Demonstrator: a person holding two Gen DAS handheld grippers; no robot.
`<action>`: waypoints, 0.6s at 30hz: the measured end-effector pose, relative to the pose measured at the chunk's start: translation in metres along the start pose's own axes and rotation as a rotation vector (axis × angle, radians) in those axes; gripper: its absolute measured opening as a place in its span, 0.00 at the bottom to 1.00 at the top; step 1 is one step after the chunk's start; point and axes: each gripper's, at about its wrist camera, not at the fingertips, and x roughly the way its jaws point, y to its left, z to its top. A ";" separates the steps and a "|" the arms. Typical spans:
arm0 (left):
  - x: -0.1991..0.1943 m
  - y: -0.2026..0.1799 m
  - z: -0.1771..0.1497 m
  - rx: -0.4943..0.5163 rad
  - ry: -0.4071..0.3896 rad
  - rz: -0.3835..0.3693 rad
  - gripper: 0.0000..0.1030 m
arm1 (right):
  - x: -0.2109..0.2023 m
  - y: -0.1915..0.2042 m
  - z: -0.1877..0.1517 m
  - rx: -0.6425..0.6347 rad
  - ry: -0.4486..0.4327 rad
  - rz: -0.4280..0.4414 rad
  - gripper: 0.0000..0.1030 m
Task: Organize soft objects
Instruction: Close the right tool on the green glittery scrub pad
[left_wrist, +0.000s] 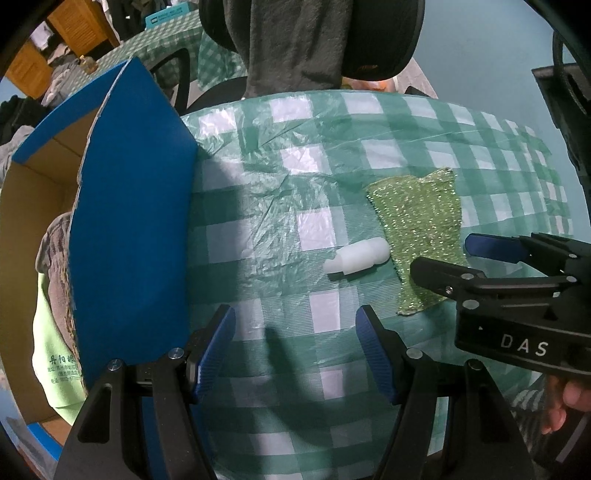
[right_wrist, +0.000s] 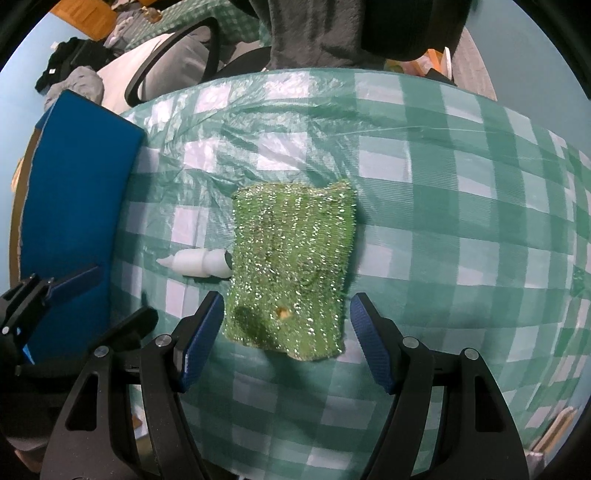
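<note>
A glittery green scrubbing cloth (right_wrist: 291, 269) lies flat on the green checked tablecloth (right_wrist: 461, 206); it also shows in the left wrist view (left_wrist: 421, 236). A small white soft plastic piece (right_wrist: 197, 263) lies just left of it, also in the left wrist view (left_wrist: 356, 259). My right gripper (right_wrist: 287, 325) is open, its fingers on either side of the cloth's near edge, empty. My left gripper (left_wrist: 295, 332) is open and empty above the tablecloth, near the blue box. The right gripper shows in the left wrist view (left_wrist: 439, 258) over the cloth.
A blue cardboard box (left_wrist: 133, 229) stands open at the left with a lime-green cloth (left_wrist: 55, 362) and a grey cloth (left_wrist: 55, 258) inside. A black chair with a grey towel (left_wrist: 295, 44) stands behind the table. The table's far edge is near the chair.
</note>
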 end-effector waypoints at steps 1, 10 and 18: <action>0.001 0.001 0.000 -0.003 0.002 0.000 0.67 | 0.001 0.001 0.001 -0.003 0.001 -0.001 0.70; 0.004 0.002 0.000 0.006 0.013 -0.002 0.67 | 0.009 0.011 0.003 -0.041 0.007 -0.053 0.70; 0.007 0.001 0.003 0.011 0.018 -0.006 0.67 | 0.003 0.000 0.001 -0.043 0.001 -0.097 0.20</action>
